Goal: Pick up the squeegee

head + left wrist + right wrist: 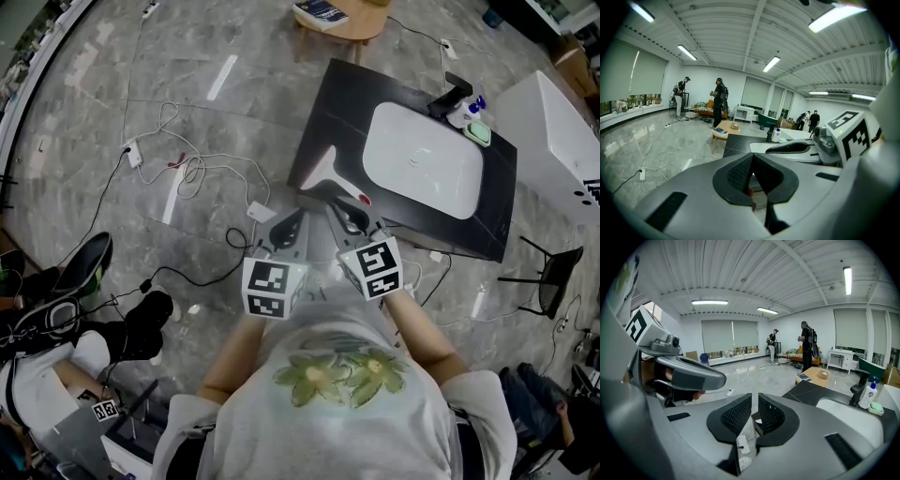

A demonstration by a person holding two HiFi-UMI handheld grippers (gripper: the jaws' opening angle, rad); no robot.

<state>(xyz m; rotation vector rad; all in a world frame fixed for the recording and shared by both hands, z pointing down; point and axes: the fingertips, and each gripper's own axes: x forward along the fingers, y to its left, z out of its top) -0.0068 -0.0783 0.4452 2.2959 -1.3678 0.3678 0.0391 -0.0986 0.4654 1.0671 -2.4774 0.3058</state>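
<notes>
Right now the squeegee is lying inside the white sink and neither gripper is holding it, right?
Not quite. The head view shows the squeegee lying on the black countertop beside the white sink, not inside it. The rest stands: neither the left gripper nor the right gripper is holding it.

**Free room and obstacles.** We find the far-left strip of the black surface bare. The squeegee at its near-left corner lies open to approach from above and from the left. The white basin fills the middle. The faucet, soap bottle and green dish crowd the far-right edge. A white cabinet closes the right. Loose cables strew the floor at left.
</notes>
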